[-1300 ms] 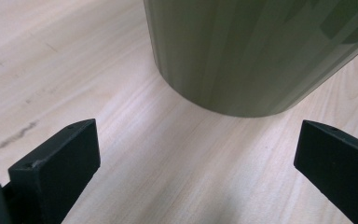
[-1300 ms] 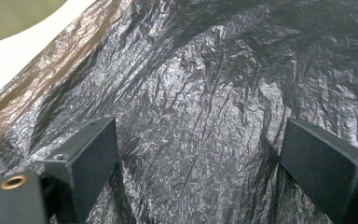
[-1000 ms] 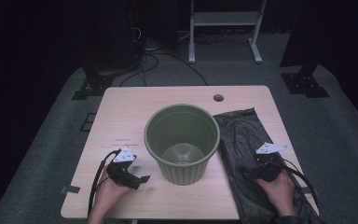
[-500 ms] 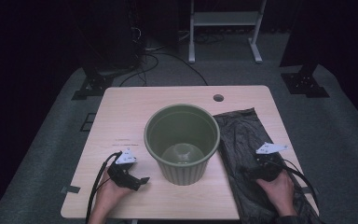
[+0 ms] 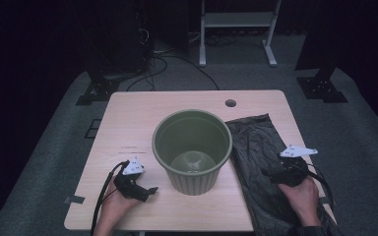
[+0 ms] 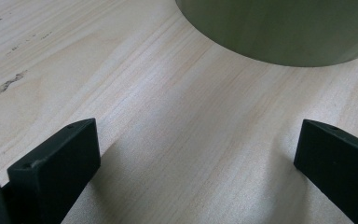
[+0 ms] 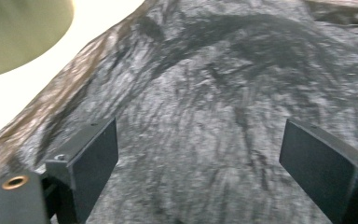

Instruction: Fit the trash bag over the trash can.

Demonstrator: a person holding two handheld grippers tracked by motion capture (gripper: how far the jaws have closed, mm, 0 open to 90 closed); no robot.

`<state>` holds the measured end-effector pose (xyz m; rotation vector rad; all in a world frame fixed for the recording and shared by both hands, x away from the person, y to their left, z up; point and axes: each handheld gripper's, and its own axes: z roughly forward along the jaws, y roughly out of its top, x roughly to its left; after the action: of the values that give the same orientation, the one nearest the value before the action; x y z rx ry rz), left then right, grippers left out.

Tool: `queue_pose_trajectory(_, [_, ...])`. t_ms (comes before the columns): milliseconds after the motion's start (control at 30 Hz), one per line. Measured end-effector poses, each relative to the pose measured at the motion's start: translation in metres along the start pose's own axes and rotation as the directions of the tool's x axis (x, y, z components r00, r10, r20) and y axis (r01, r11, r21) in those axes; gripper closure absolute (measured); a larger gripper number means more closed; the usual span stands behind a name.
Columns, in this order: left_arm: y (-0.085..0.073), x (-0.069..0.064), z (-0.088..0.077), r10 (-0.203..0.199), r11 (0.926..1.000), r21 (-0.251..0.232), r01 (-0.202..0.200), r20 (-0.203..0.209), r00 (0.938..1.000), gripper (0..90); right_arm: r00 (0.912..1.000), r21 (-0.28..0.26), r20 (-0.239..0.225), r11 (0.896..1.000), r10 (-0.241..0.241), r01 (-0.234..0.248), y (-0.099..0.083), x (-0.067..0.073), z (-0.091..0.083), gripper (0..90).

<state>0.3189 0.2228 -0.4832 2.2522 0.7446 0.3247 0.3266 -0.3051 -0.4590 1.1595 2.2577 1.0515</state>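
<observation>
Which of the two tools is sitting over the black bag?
The right tool, the one with open jaws above the crinkly black bag. The left tool is over bare wooden table instead.

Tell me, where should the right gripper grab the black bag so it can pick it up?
Probably at the wrinkled edge nearest the green bin, coming down from above. The black bag lies flat on the table, so there is little to pinch elsewhere; a raised fold would fit between the jaws. The right gripper is open just over it.
</observation>
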Motion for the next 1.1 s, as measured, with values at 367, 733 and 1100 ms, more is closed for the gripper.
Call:
queue_pose_trajectory(367, [0.0, 0.0, 0.0, 0.001, 1.0, 0.0, -0.001, 0.0, 1.0, 0.0, 0.9953, 0.05, 0.089, 0.998, 0.039, -0.044, -0.01, -0.027, -0.006, 9.9])
queue_pose_trajectory(733, [0.0, 0.0, 0.0, 0.001, 1.0, 0.0, -0.001, 0.001, 1.0, 0.0, 0.9866, 0.085, 0.119, 0.989, 0.112, -0.122, -0.03, -0.051, -0.008, 9.8])
queue_pose_trajectory(1100, [0.0, 0.0, 0.0, 0.005, 1.0, 0.0, -0.005, 0.003, 1.0, 0.0, 0.9926, 0.122, 0.083, 0.988, 0.09, -0.099, -0.024, -0.037, 0.006, 9.4])
